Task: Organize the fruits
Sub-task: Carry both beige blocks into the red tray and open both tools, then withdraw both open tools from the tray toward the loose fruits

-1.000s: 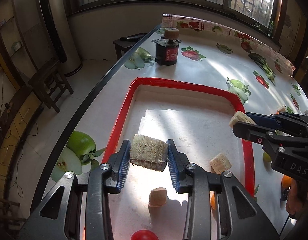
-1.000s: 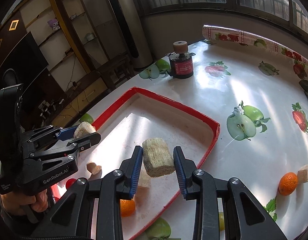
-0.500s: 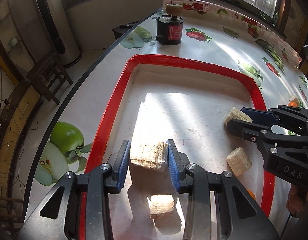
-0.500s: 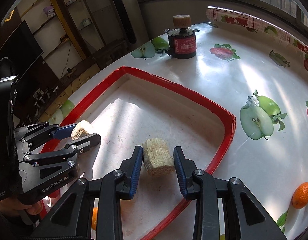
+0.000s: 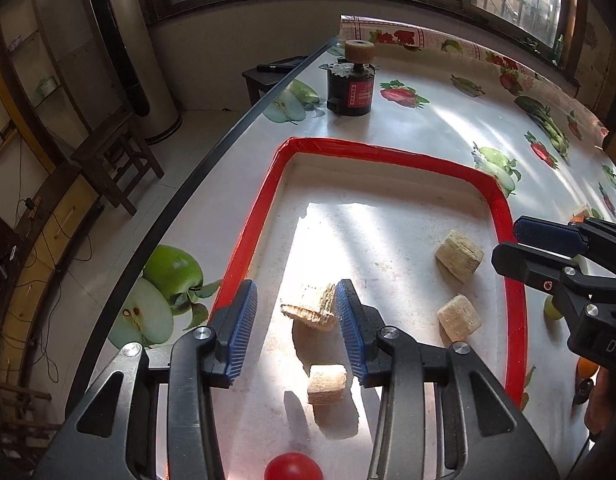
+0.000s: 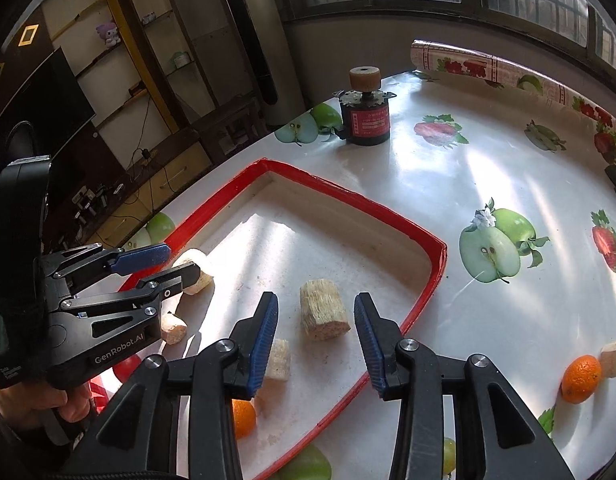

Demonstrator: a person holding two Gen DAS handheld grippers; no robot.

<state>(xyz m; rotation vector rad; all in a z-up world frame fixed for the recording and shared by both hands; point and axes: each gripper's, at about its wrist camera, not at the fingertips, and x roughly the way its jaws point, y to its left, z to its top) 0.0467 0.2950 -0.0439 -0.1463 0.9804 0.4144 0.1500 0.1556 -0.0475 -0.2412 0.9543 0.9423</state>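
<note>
- Left gripper (image 5: pixel 295 322): jaws opening; a tan fibrous chunk (image 5: pixel 309 307) sits between them, tilted, against the right-hand pad and clear of the other, its lower end on the tray floor.
- Right gripper (image 6: pixel 315 338): jaws opening; another tan chunk (image 6: pixel 323 309) stands between the pads, gap on both sides, resting on the tray floor.
- Red-rimmed tray (image 5: pixel 371 154) lies on the counter (image 6: pixel 447 168), under both sets of jaws.
- Smaller chunk (image 5: pixel 327 385) lies just below the left jaws; a red fruit (image 5: pixel 293 467) lies lower still, at the frame edge.
- Another chunk (image 5: pixel 459 317) lies in the tray to the right of the left jaws, below the right gripper's tips.
- Orange (image 6: pixel 581 373) on the counter outside the tray, well right of the right jaws, touching a pale chunk (image 6: pixel 615 358).
- Second orange (image 6: pixel 243 418) in the tray, partly hidden behind the right gripper's left finger.
- Black-and-red motor (image 6: pixel 365 114) stands on the counter beyond the tray, far ahead of both jaws.
</note>
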